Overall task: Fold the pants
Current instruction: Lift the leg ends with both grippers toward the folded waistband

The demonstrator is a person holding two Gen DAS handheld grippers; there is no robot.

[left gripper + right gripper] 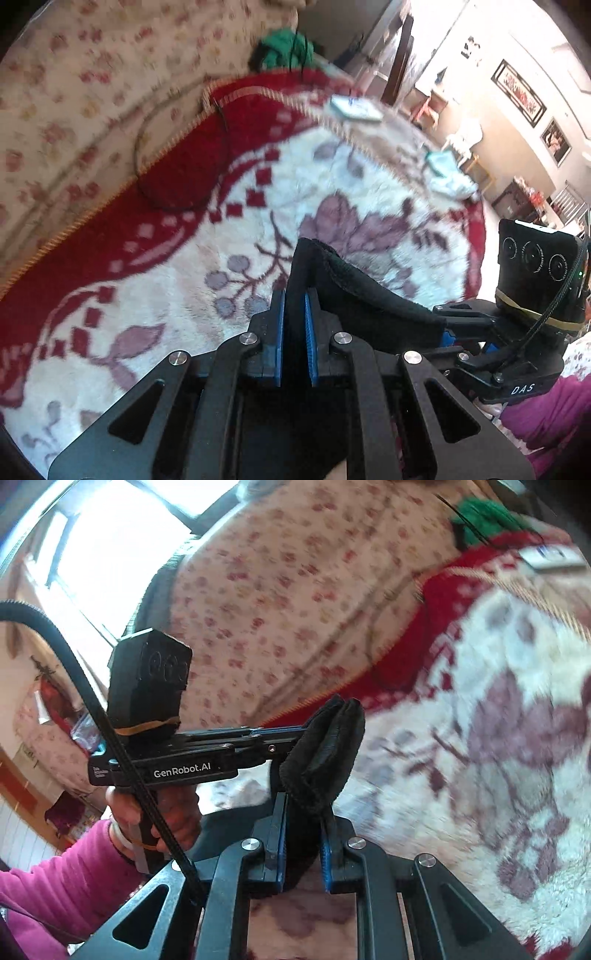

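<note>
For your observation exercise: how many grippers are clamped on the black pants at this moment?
2. The left gripper pinches one part of the black pants; the right gripper pinches another close beside it, above the blanket.

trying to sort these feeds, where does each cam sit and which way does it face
Left wrist: sits on the left claw, facing forward over the floral blanket; the right claw shows at right.
Right wrist: sits on the right claw, facing the blanket; the left claw and pink-sleeved hand show at left.
Shared: both claws shut on the black pants, and the green cloth.
</note>
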